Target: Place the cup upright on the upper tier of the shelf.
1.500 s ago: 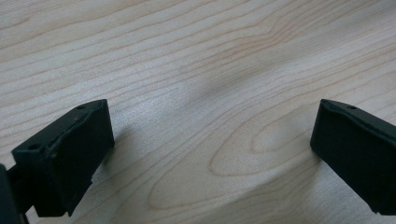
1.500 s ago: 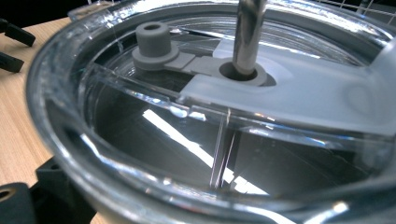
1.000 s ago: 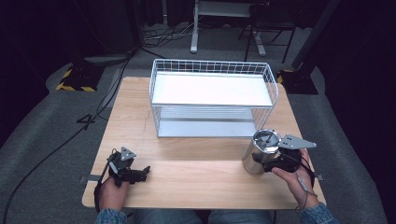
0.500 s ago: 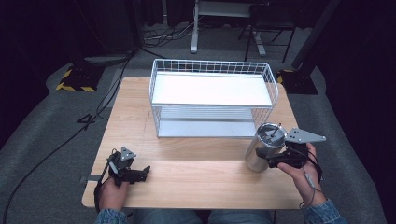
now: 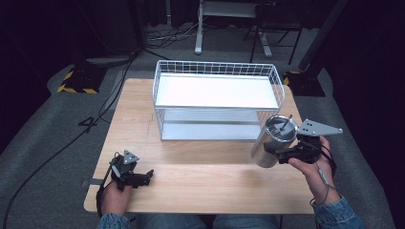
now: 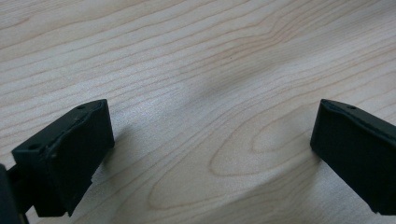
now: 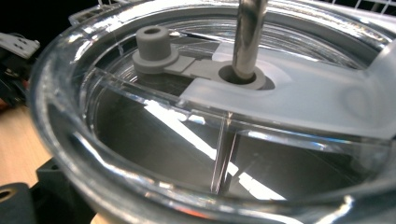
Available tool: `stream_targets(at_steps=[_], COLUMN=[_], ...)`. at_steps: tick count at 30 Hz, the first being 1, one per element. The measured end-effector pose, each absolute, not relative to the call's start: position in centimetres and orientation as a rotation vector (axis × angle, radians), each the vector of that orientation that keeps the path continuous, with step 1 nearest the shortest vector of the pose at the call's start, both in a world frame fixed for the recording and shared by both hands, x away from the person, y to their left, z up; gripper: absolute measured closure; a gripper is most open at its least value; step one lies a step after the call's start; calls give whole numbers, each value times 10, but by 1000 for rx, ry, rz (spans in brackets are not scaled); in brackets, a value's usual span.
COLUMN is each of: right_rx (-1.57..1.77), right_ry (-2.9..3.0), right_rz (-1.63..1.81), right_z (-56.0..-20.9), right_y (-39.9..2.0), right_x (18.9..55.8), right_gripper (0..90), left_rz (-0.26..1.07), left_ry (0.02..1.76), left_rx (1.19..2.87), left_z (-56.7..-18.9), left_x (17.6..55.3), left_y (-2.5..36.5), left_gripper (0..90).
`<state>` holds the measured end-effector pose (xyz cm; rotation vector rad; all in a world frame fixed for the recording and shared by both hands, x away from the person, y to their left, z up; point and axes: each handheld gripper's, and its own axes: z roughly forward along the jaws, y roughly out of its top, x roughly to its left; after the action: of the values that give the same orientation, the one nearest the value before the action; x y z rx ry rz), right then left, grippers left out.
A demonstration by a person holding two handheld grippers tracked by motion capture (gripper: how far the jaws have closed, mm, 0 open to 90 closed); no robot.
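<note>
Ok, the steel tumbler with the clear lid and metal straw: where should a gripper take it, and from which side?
Probably around the smooth cylindrical wall of the steel tumbler, below its clear lid, coming in level from its right side. That is where the right gripper meets it now. The metal straw standing through the lid rules out a grip from above.

The high view looks forward and down over the whole table (image 5: pixel 200 176). The left gripper view sits close above bare tabletop (image 6: pixel 196 93). The right gripper view faces the tumbler lid (image 7: pixel 261 93) at close range; the high view shares that tumbler (image 5: pixel 270 143).
</note>
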<state>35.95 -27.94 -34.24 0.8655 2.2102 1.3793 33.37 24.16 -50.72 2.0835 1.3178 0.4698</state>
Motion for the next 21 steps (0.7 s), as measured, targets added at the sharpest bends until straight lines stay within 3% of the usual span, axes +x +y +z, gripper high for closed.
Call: stream_targets(at_steps=[21], right_rx=[843], right_ry=[2179], right_rz=[1403], right_z=[-289], right_y=[-264], right_x=[374], right_gripper=[37], left_rz=[475], left_ry=[1319], left_rx=[2083], left_z=[-507], left_x=[334], left_y=[242], left_gripper=[0])
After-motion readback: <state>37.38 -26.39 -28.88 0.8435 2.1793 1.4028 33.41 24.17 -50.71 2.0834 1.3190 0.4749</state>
